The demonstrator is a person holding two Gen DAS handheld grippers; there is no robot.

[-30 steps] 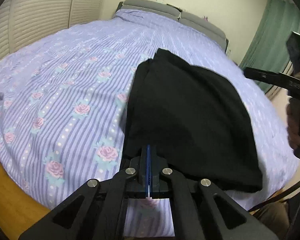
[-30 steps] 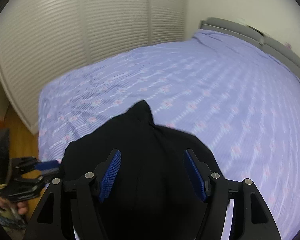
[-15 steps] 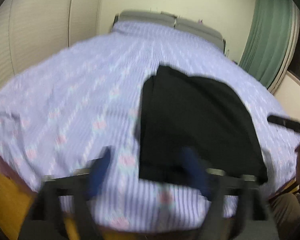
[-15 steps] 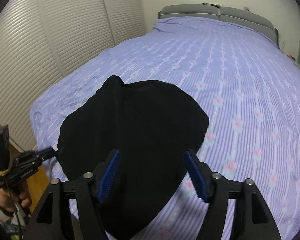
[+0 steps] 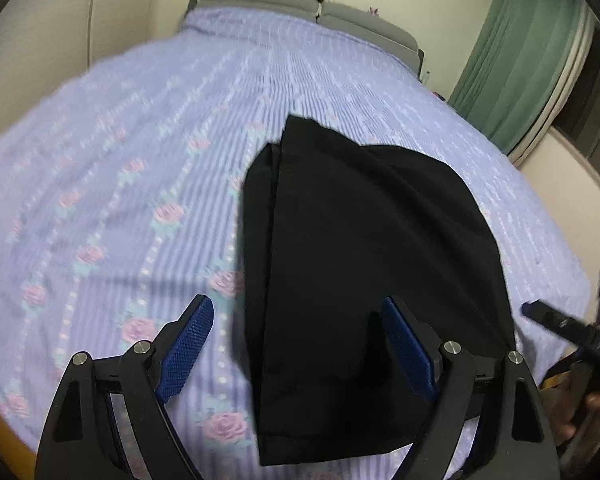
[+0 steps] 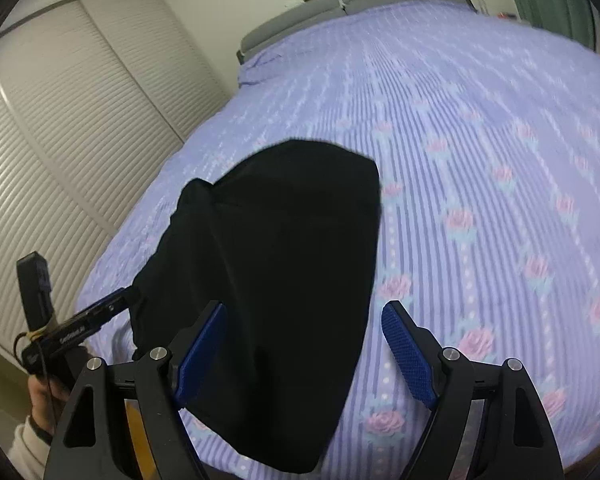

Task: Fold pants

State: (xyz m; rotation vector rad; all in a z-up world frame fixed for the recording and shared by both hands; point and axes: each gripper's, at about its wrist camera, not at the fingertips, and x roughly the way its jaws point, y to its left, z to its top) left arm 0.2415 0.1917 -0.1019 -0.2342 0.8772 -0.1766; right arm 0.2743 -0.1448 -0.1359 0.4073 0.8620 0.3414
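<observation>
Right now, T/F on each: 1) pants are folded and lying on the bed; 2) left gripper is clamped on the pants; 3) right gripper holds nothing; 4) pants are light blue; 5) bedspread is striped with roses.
1) The pants lie folded on the bed. True.
2) The left gripper is clamped on the pants. False: its jaws stand wide open above the cloth, gripping nothing.
3) The right gripper holds nothing. True: its jaws are opening, the pads clear of the cloth.
4) The pants are light blue. False: they are black.
5) The bedspread is striped with roses. True.
</observation>
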